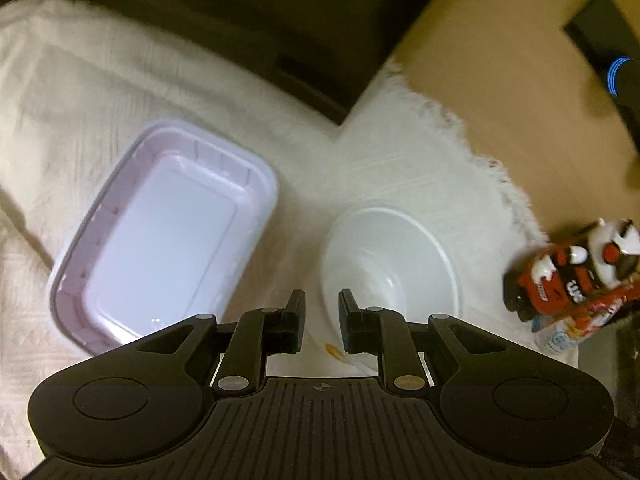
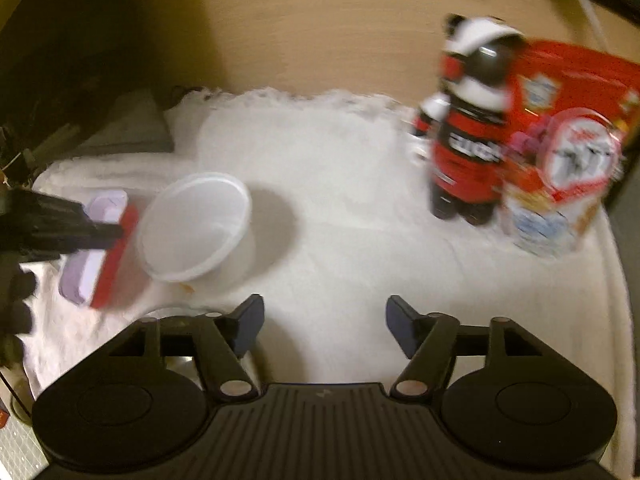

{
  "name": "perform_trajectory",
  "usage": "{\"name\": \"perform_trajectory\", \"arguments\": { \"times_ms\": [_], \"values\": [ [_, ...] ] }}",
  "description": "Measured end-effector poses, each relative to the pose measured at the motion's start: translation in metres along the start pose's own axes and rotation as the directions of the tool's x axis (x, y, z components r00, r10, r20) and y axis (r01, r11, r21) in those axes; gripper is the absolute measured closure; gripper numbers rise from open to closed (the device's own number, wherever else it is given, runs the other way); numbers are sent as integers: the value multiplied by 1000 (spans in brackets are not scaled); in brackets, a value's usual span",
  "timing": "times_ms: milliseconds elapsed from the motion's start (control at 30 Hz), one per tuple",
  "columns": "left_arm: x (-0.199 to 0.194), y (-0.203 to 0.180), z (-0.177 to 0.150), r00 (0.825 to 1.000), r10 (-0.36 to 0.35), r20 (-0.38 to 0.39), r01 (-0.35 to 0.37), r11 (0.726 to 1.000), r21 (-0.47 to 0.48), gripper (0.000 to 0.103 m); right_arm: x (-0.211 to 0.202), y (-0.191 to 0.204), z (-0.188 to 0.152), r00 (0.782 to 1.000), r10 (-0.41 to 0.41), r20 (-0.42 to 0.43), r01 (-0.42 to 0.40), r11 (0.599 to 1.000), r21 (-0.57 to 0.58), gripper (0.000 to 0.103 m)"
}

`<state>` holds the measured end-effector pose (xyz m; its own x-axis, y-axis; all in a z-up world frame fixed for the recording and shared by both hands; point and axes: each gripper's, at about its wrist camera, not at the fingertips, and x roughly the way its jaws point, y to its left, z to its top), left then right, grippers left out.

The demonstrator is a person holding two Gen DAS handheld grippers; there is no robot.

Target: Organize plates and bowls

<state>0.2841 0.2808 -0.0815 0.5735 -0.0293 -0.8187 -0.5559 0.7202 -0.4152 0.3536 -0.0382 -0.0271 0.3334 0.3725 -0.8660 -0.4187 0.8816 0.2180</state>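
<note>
A white round bowl [image 1: 392,264] stands upright on a white cloth [image 1: 400,160], with a small orange stain low on its near wall. Left of it lies an empty lilac rectangular container [image 1: 168,232]. My left gripper [image 1: 322,300] hovers between the two at the bowl's left rim, its jaws a narrow gap apart and nothing pinched. In the right wrist view the bowl [image 2: 196,224] and container [image 2: 100,208] sit at the left, with the left gripper [image 2: 80,228] above the container beside a blurred red strip [image 2: 116,256]. My right gripper [image 2: 325,308] stands wide open over bare cloth [image 2: 320,160].
A red, black and white figurine [image 2: 468,140] stands at the right with a red food package [image 2: 572,120] beside it; the figurine [image 1: 572,272] also shows in the left wrist view. Bare wooden tabletop [image 2: 300,40] lies beyond the cloth's fringe. The table edge drops into darkness at the far left.
</note>
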Motion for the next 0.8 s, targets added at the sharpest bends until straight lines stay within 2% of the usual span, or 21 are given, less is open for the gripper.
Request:
{"name": "perform_trajectory", "arguments": {
  "times_ms": [167, 333, 400, 433, 467, 500, 600, 733, 800],
  "values": [
    [26, -1, 9, 999, -6, -50, 9, 999, 54, 83, 50, 35, 34, 996, 69, -58, -67, 997, 27, 31],
    [50, 6, 20, 997, 12, -70, -5, 996, 93, 83, 124, 52, 51, 991, 40, -130, -26, 994, 108, 32],
    [56, 6, 22, 997, 20, -79, -11, 994, 112, 83, 148, 54, 49, 983, 60, -174, -36, 990, 140, 35],
    [58, 4, 22, 996, 13, -88, -2, 993, 121, 83, 159, 55, 47, 975, 87, -203, -55, 986, 160, 44],
    [59, 3, 22, 995, 7, -96, 5, 992, 129, 76, 167, 56, 45, 966, 119, -229, -78, 981, 180, 56],
    [57, -2, 21, 996, 16, -89, -3, 989, 150, 75, 171, 57, 42, 958, 138, -250, -89, 976, 199, 61],
    [33, -14, 14, 1000, -1, -28, 7, 977, 211, 79, 155, 57, 39, 964, 141, -224, -98, 976, 195, 70],
    [-5, -39, 4, 992, -124, 15, 118, 967, 228, 80, 91, 47, 37, 990, 115, -87, -102, 984, 147, 70],
    [-18, -54, -4, 987, -160, 5, 155, 960, 232, 80, 57, 38, 32, 996, 91, -24, -87, 988, 126, 70]
  ]
}}
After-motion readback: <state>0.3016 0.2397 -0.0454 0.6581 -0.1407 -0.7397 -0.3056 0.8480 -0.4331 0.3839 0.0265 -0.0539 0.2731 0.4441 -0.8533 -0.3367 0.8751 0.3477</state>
